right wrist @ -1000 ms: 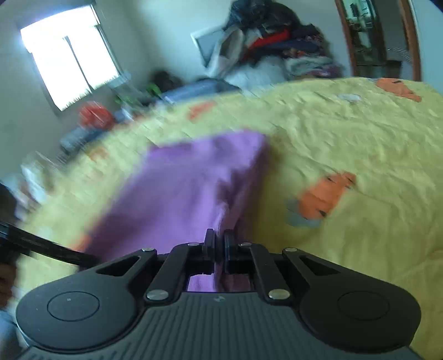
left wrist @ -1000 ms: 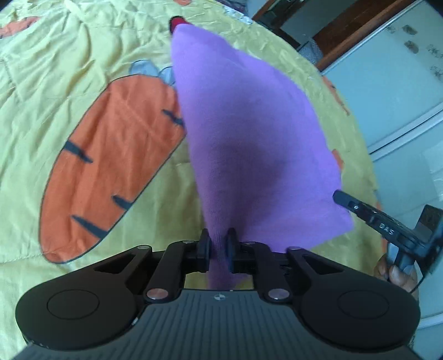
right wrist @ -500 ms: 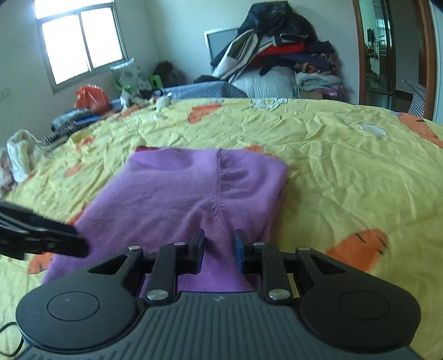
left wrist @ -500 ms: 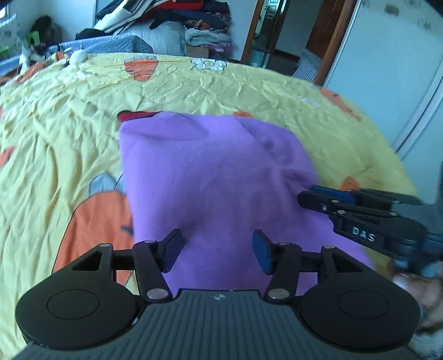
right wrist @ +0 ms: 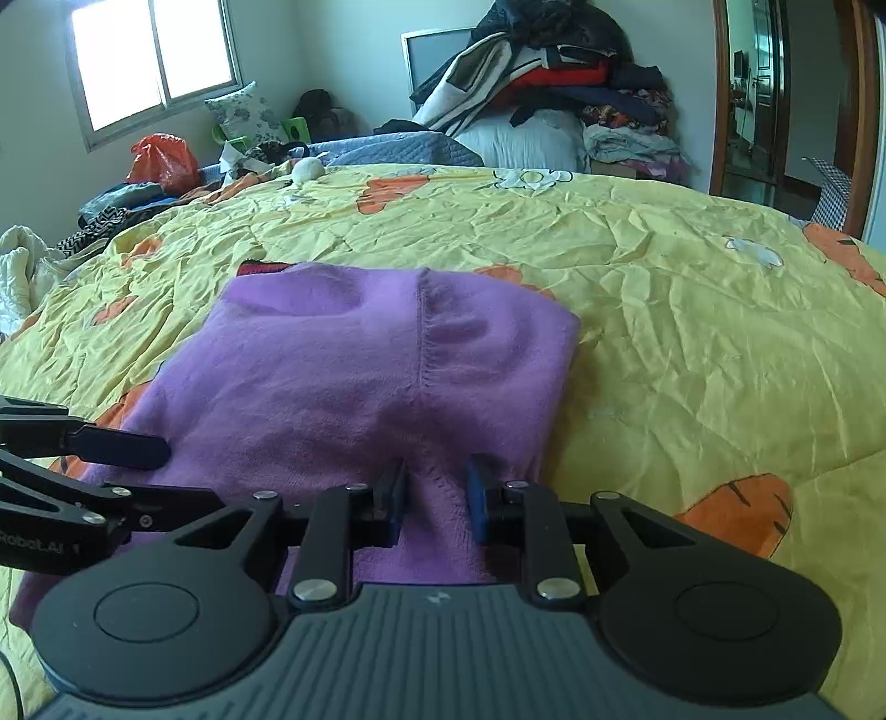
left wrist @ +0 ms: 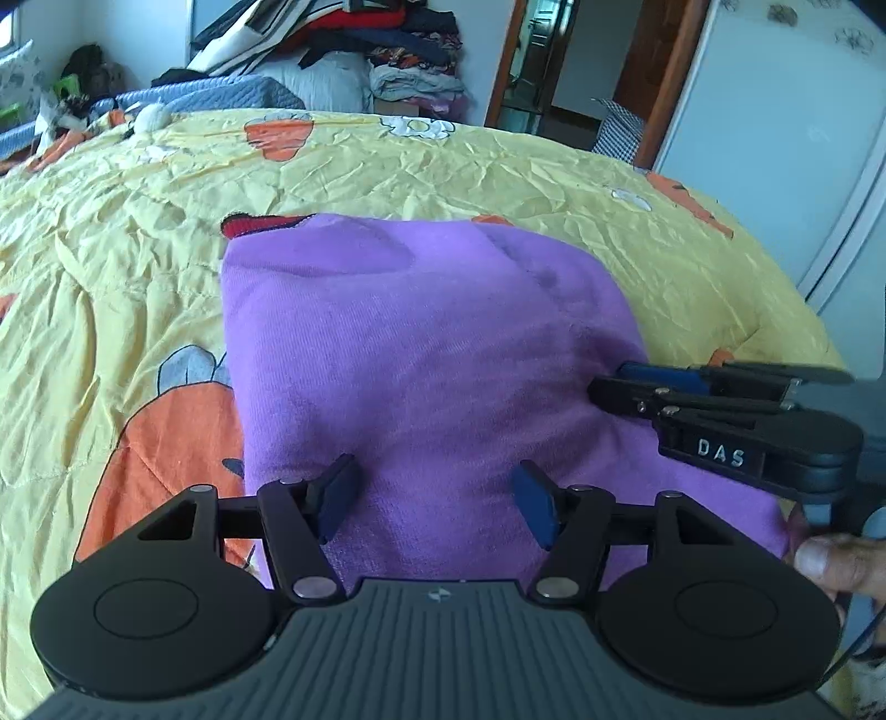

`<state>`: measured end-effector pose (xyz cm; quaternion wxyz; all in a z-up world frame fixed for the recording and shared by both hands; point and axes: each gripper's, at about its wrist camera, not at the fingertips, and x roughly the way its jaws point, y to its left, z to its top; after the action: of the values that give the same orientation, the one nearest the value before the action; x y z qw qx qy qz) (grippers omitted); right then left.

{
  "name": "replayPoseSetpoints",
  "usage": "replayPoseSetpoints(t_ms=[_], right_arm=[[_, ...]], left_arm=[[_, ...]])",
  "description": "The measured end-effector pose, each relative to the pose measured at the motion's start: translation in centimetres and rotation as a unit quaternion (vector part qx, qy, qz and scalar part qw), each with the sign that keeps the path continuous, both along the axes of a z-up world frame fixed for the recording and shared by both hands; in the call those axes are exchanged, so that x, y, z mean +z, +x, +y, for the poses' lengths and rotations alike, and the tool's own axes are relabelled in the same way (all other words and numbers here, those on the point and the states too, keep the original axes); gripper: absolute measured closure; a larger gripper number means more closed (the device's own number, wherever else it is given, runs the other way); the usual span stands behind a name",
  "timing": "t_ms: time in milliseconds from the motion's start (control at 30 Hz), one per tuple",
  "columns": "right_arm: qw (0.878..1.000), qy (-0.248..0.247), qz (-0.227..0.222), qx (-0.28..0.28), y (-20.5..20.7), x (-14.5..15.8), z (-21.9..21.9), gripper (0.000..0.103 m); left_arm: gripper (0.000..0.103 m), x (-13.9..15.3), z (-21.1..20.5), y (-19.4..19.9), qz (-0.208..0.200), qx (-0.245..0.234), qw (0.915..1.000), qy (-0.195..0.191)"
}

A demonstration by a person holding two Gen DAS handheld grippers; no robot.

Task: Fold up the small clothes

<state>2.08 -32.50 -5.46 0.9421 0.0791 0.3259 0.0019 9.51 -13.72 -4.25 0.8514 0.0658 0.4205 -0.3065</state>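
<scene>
Left wrist view
Room: bedroom with a bed under a yellow bedspread [left wrist: 498,183] printed with orange carrots; a heap of clothes [left wrist: 360,33] is piled against the far wall, a wooden door frame [left wrist: 659,83] and a white cupboard [left wrist: 775,138] stand at the right.
Purple garment [left wrist: 421,354]: folded into a thick rectangle, lying flat on the bedspread near its front edge; a bit of red cloth [left wrist: 260,224] peeks out from under its far left corner.
Left claw [left wrist: 434,501]: its jaws are opening and stand well spread above the near edge of the purple garment; the blue pads do not press on the cloth.
Right claw [left wrist: 620,382]: comes in from the right over the garment's right side, its two fingers lying close together; from here I cannot tell whether cloth is between them.
Hand [left wrist: 841,562]: fingers show at the right edge, under the right claw's body.

Right wrist view
Room: a bright window [right wrist: 149,55] at the upper left, an orange bag [right wrist: 163,160] and loose things by the wall, the same heap of clothes behind the bed.
Purple garment: lies in the middle of the bedspread, a seam running down its top layer towards the camera.
Right claw [right wrist: 434,501]: jaws parted only a little, with a fold of the garment's near edge between the pads; the pads do not clearly squeeze it.
Left claw [right wrist: 127,446]: reaches in from the left over the garment's left edge.
</scene>
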Motion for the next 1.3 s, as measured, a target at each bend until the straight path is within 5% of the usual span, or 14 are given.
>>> replayPoseSetpoints(t_ms=[133,200,267,367,533,667,767,800,833,900,933,1000,1100,1300], right_arm=[[1.0,0.006,0.004,0.001,-0.1,0.3,-0.1,0.08],[0.999,0.035,0.006,0.001,-0.8,0.7,-1.1,0.075],[0.996,0.089,0.006,0.006,-1.9,0.7,-3.0,0.067],[0.991,0.135,0.011,-0.001,-3.1,-0.1,-5.7,0.014],[0.975,0.22,0.007,0.027,-3.4,-1.7,-8.3,0.014],[0.959,0.273,0.012,0.073,-1.3,-2.3,-8.0,0.015],[0.95,0.299,0.027,0.087,0.6,-2.3,-8.0,0.015],[0.947,0.306,0.03,0.096,1.3,-2.4,-7.9,0.015],[0.945,0.31,0.033,0.101,1.7,-2.5,-7.8,0.016],[0.951,0.288,0.04,0.108,2.4,-2.1,-6.5,0.023],[0.957,0.265,0.045,0.104,2.6,-1.8,-5.8,0.029],[0.968,0.224,0.068,0.087,3.3,-1.4,-4.1,0.07],[0.977,0.182,0.077,0.078,3.5,-0.3,-2.2,0.079],[0.979,0.167,0.036,0.106,1.8,3.9,2.1,0.081]], left_arm=[[0.022,1.1,2.3,0.2,0.017,0.023,0.9985,-0.048],[0.003,1.5,3.7,0.4,0.008,0.041,0.998,-0.048],[0.002,1.4,5.5,1.2,0.007,0.071,0.996,-0.054],[0.003,0.4,7.8,3.7,0.08,0.095,0.9867,-0.104],[0.004,-1.5,6.2,5.9,0.154,0.07,0.975,-0.144],[0.0,-3.0,5.2,7.7,0.2,0.088,0.9532,-0.209],[0.002,-4.5,6.3,9.2,0.246,0.132,0.9158,-0.289],[0.004,-4.6,6.2,9.7,0.254,0.12,0.9142,-0.292],[0.012,-4.3,5.8,9.9,0.25,0.109,0.9223,-0.274],[0.07,-3.6,4.8,9.9,0.237,0.111,0.9445,-0.199],[0.071,-3.4,4.6,10.0,0.233,0.106,0.9496,-0.181],[0.075,-2.5,4.0,9.8,0.204,0.086,0.9645,-0.144],[0.077,0.3,3.2,8.5,0.146,0.056,0.9829,-0.097],[0.077,4.5,7.1,7.4,0.099,0.064,0.9891,-0.088]])
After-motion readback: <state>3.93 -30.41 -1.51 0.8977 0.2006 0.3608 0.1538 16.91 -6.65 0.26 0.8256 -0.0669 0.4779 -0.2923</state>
